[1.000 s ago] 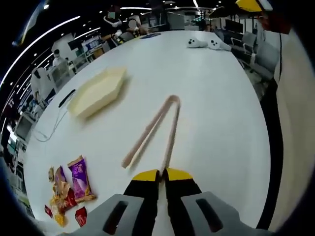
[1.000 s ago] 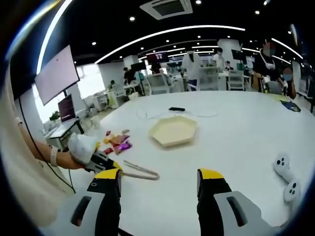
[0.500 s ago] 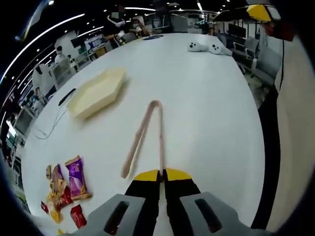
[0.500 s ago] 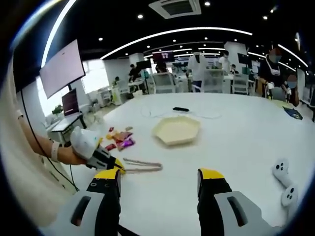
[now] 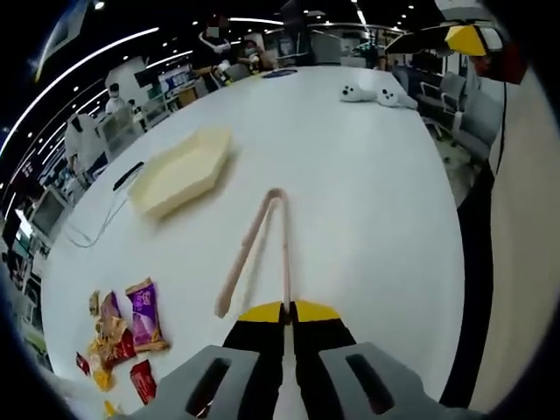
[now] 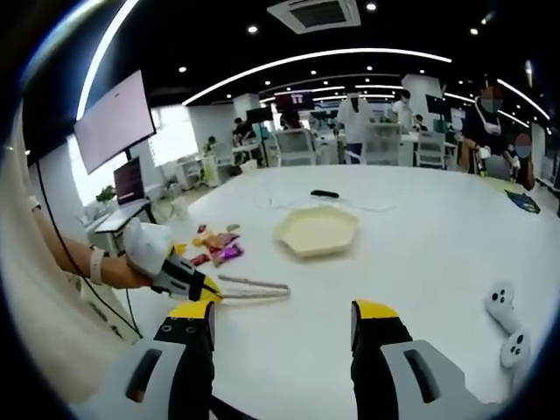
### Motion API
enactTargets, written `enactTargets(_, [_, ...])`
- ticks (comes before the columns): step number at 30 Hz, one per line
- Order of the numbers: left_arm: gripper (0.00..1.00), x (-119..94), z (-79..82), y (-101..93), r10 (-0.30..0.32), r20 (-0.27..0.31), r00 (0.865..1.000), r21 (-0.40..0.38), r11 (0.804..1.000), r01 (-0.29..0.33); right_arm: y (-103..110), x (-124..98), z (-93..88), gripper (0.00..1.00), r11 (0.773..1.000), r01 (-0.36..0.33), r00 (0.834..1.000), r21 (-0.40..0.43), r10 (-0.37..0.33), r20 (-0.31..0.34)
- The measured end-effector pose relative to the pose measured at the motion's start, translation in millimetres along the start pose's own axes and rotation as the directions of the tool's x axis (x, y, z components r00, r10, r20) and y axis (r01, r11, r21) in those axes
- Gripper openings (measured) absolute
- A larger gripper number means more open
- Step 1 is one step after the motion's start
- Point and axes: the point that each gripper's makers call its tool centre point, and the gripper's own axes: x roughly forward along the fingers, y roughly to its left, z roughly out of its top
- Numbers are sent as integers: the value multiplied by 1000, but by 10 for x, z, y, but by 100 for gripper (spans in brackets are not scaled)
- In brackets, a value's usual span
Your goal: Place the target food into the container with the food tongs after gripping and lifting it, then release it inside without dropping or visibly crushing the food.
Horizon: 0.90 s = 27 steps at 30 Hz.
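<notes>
My left gripper (image 5: 287, 308) is shut on one arm of the pinkish food tongs (image 5: 283, 245). The tongs point straight ahead over the white table, with the free arm spread to the left. A pile of snack packets (image 5: 131, 324) lies at the lower left, and a cream hexagonal container (image 5: 179, 171) sits beyond them, holding nothing. The right gripper view shows the left gripper (image 6: 206, 293) in a gloved hand, the tongs (image 6: 254, 287), the packets (image 6: 214, 245) and the container (image 6: 317, 230). My right gripper (image 6: 284, 319) is open above the table, holding nothing.
Two white controllers (image 6: 507, 319) lie near the table's right side, and they also appear far off as the controllers (image 5: 376, 94). A black device (image 6: 324, 193) with a cable lies behind the container. The table edge (image 5: 455, 262) runs close on the right. People and desks stand beyond.
In the left gripper view the tongs have swung from slanting right to pointing straight ahead, still held. The right gripper has stayed open and nearly still.
</notes>
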Motion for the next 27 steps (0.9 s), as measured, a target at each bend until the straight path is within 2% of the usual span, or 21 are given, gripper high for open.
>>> enactTargets(11, [0, -95, 39, 15, 28, 13, 1000, -16, 999, -27, 18, 64, 37, 63, 1000, -26, 1000, -2, 26, 11])
enactTargets(17, [0, -180, 110, 38, 46, 33, 998, -34, 998, -44, 62, 99, 39, 63, 999, -43, 999, 3, 43, 10])
enactTargets(27, [0, -470, 211, 202, 95, 74, 993, -87, 992, -89, 284, 201, 60, 63, 996, -93, 996, -1, 93, 11])
